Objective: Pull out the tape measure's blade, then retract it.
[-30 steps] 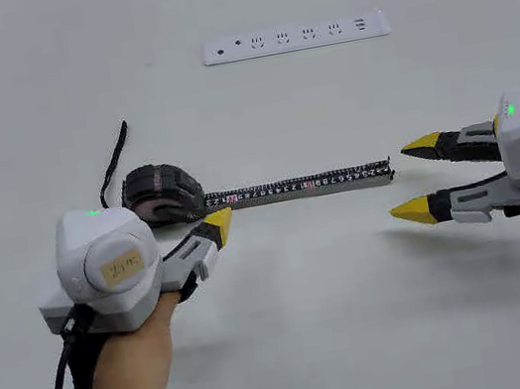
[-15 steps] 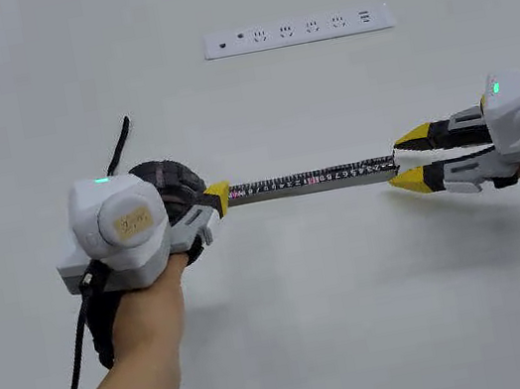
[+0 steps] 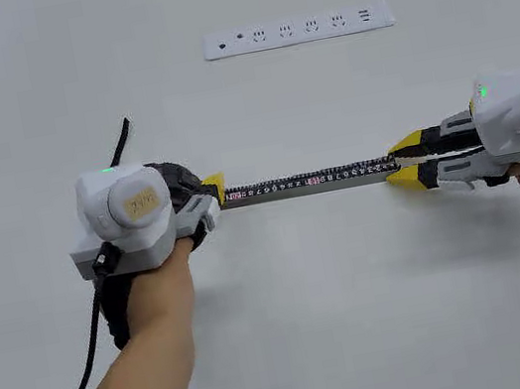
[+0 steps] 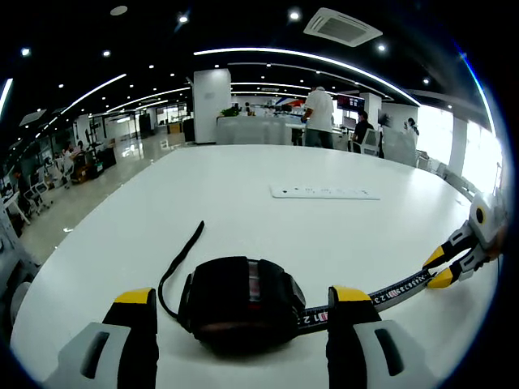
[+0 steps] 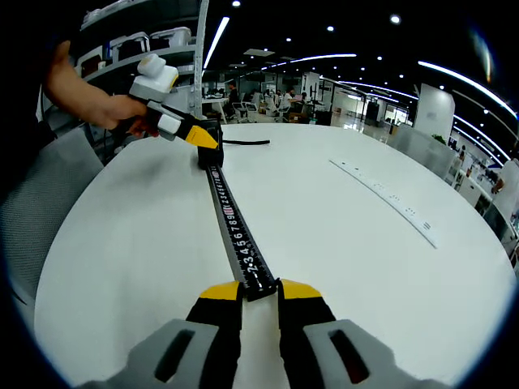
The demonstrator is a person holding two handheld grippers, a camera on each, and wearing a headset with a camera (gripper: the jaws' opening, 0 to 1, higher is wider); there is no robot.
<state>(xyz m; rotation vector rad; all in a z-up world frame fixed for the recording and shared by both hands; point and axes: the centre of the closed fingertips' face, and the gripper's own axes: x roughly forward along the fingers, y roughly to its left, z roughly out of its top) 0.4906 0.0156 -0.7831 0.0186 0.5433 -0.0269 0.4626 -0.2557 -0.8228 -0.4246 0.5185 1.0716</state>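
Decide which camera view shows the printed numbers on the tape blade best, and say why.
The right gripper view: the blade runs straight away from the right gripper, digits large and legible. The head view shows its whole length side-on, digits tiny. The left gripper view shows a short, curved stretch beside the case.

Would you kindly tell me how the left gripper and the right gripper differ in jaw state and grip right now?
The left gripper has its jaws wide apart, while the right gripper has them nearly closed. The left gripper straddles the tape measure's case without clearly touching it, whereas the right gripper pinches the end of the blade. Both have yellow jaw tips and face each other along the blade.
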